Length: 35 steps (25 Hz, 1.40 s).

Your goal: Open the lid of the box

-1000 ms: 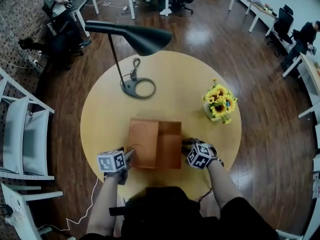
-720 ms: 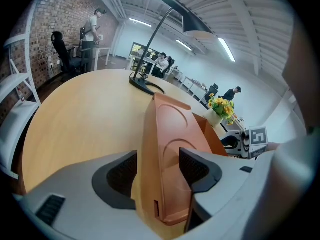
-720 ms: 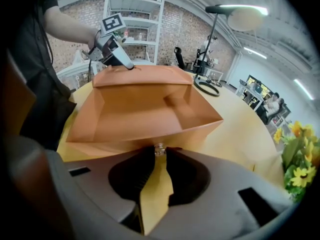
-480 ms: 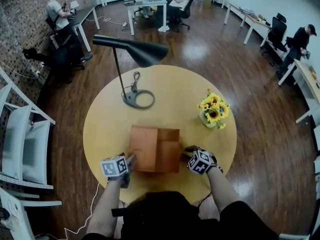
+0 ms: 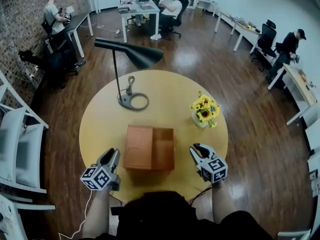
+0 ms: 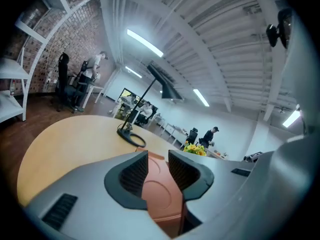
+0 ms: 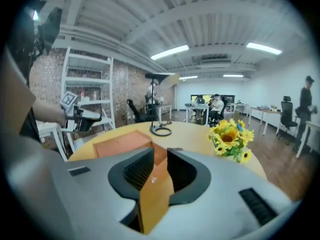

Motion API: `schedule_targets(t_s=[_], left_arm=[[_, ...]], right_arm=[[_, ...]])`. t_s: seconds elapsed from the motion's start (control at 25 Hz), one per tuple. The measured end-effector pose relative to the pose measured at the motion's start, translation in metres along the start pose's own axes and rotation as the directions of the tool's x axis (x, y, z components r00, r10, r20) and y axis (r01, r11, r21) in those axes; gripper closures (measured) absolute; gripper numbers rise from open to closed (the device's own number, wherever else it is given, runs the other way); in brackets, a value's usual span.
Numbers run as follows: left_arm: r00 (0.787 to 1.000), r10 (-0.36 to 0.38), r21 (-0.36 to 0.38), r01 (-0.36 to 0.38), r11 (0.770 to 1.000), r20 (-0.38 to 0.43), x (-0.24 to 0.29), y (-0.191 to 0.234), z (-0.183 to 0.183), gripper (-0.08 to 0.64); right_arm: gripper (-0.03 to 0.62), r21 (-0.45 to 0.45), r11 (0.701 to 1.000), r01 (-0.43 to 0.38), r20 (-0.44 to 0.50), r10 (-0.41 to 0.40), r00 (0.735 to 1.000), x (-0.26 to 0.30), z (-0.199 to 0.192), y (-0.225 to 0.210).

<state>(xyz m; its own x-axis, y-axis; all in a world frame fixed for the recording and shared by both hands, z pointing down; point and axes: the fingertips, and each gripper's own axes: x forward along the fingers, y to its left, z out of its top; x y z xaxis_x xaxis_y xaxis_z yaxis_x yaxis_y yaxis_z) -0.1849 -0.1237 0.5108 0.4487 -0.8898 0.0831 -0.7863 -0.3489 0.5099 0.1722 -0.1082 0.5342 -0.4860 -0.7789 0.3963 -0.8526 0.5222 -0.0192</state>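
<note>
The brown box (image 5: 149, 148) lies open on the round wooden table (image 5: 100, 121), its lid (image 5: 138, 146) folded flat to the left of the tray part (image 5: 164, 150). My left gripper (image 5: 112, 155) hovers a little off the lid's near left corner, touching nothing; its jaws are closing, and only the distant lid (image 6: 160, 196) shows through the gap of that gripper (image 6: 159, 168). My right gripper (image 5: 196, 149) stands apart from the box's right side. Its jaws (image 7: 160, 168) keep a narrow gap with nothing gripped; the box (image 7: 122, 143) lies ahead.
A black desk lamp (image 5: 132, 54) with a ring base stands at the table's back left. A pot of sunflowers (image 5: 204, 109) sits at the back right. White chairs (image 5: 20, 144) stand left of the table. People work at desks far behind.
Both grippers have drawn back from the box toward me: the left off the lid's near left corner, the right off the box's right edge. The box stays open.
</note>
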Motion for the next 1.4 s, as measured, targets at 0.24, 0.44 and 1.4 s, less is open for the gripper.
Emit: schedule_targets(t_s=[0.24, 0.44, 1.4], left_arm=[[0.985, -0.07, -0.016, 0.073, 0.997, 0.155, -0.051, -0.017, 0.042, 0.482], [0.968, -0.034, 0.024, 0.029, 0.999, 0.248, -0.074, -0.02, 0.069, 0.482], [0.967, -0.031, 0.077, 0.012, 0.997, 0.253, -0.084, -0.022, 0.075, 0.482]], right_arm=[[0.51, 0.351, 0.936, 0.012, 0.314, -0.13, 0.94, -0.06, 0.056, -0.002], [0.588, 0.415, 0.91, 0.026, 0.377, -0.198, 0.905, -0.084, 0.068, -0.014], [0.591, 0.365, 0.93, 0.037, 0.405, -0.194, 0.893, -0.085, 0.085, 0.0]])
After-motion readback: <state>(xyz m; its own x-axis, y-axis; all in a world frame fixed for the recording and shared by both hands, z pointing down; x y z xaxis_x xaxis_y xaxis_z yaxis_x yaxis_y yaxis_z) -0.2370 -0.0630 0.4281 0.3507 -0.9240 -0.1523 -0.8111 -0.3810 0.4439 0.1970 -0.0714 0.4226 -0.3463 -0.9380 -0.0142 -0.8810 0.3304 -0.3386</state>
